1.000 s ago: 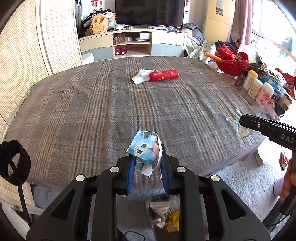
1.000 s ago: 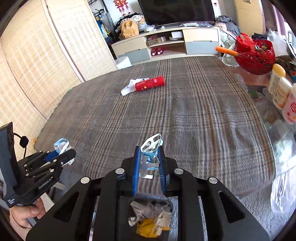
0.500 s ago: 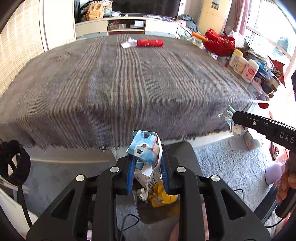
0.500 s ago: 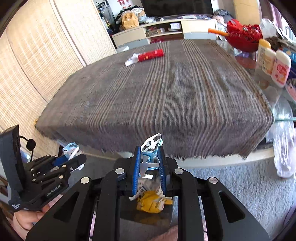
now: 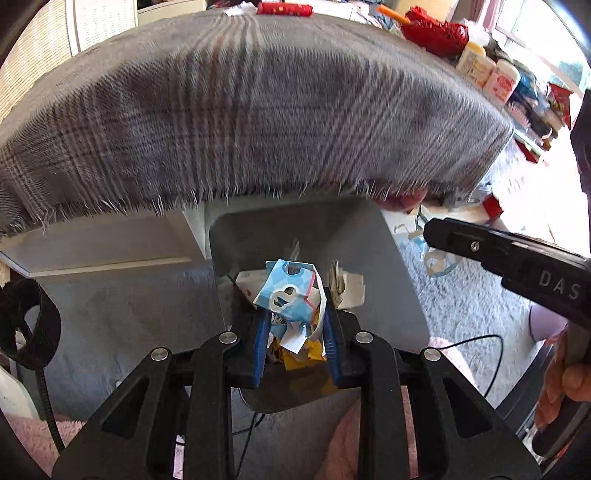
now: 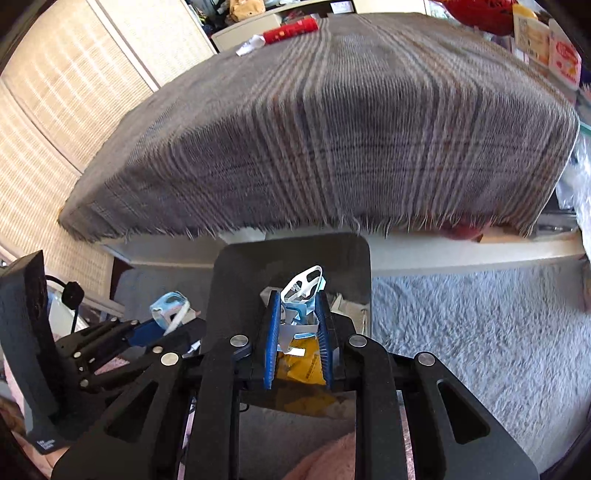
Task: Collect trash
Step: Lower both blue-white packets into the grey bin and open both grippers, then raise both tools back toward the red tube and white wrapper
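Grey plaid blanket (image 5: 240, 110) (fringed edge), shaggy pale rug (image 6: 480, 332), lotion bottles (image 5: 487, 70)

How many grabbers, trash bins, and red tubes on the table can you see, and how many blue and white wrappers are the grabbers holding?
Grippers: 2, left gripper, right gripper
Held blue-and-white wrappers: 2
Trash bin: 1
Red tube: 1
Total: 6

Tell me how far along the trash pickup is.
Done: the bin already holds paper and yellow scraps. In hand: the left gripper grips a blue-white wrapper and the right gripper a torn wrapper, both over the bin. Left: the red package and white scrap on the table.
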